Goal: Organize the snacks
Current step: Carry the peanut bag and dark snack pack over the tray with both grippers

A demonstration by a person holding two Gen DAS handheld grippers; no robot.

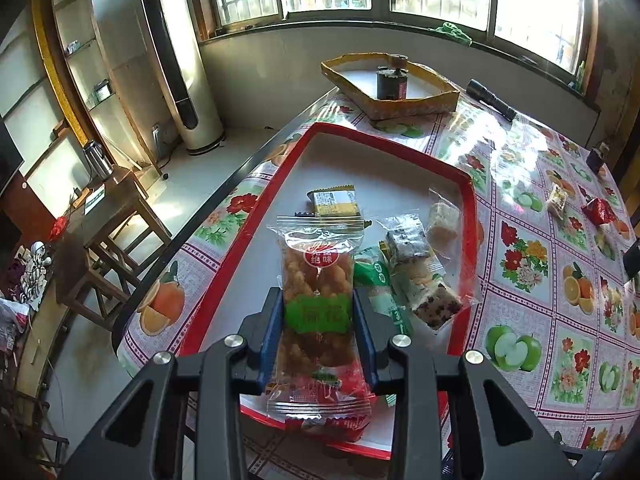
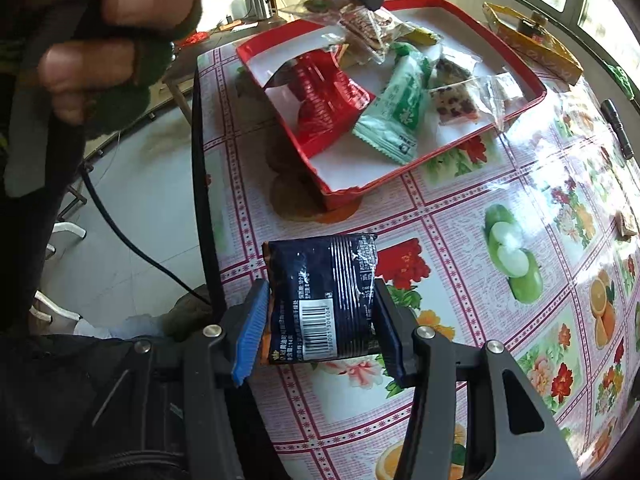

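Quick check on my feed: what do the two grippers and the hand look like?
Both the left gripper and right gripper have black angular linkage arms with silver bolts and blue ribbed finger pads. The hand wears a dark green fingerless glove; a black cable trails below it.

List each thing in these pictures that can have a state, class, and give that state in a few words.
left gripper: shut on the twisted-dough snack pack.
twisted-dough snack pack: sealed, held over the red tray.
right gripper: shut on the dark blue packet.
dark blue packet: sealed, held above the table, outside the tray.
red tray: partly filled with wrapped snacks.
green wrapper: sealed, lying in the tray.
flashlight: lying on the table.
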